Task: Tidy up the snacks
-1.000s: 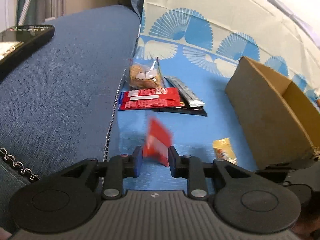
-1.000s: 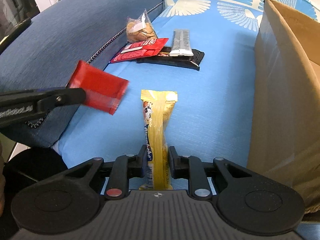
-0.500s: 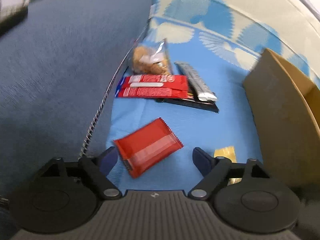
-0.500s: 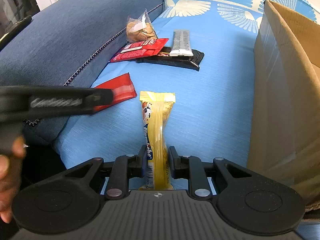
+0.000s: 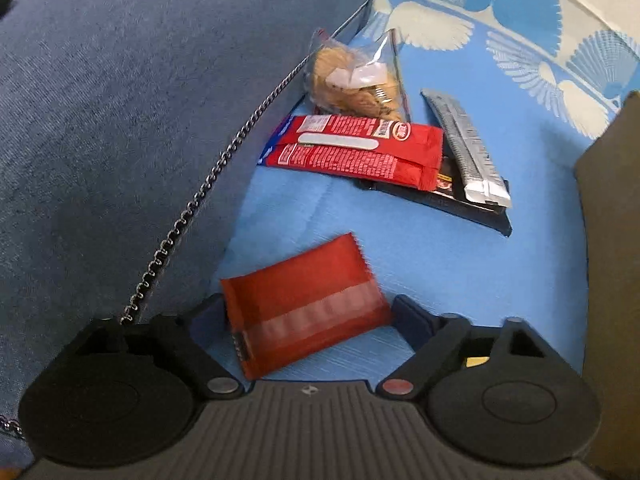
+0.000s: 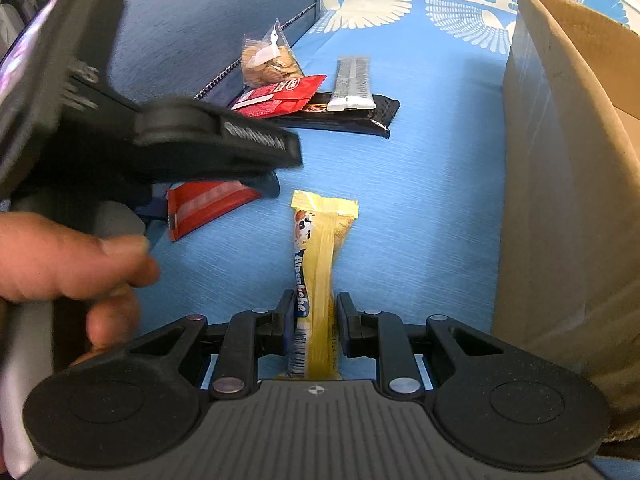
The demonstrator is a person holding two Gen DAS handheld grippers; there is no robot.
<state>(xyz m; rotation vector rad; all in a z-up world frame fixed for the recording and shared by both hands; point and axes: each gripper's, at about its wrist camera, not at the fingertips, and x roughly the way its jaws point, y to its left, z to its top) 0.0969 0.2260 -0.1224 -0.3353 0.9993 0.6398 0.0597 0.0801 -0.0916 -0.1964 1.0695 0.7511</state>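
Blue bedding (image 5: pixel 460 264) lies under both grippers. Left gripper (image 5: pixel 308 312) stands wide, the red wrapper (image 5: pixel 304 304) loose between its pads. Right gripper (image 6: pixel 314 320) pinches the yellow bar (image 6: pixel 320 264) near its end; light, crinkly, slippery, so better gripped mid-length. Beyond: cardboard box (image 6: pixel 560 184).

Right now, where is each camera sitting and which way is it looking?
Left wrist view: sits on the left gripper, looking down along its open fingers at the small red packet lying loose between them on the blue sheet; only the gripper shows.
Right wrist view: sits on the right gripper, looking down along fingers shut on the yellow bar, cardboard box beside; the left gripper and a hand show.
Both see the red packet, cookie bag, long red packet and silver bar.
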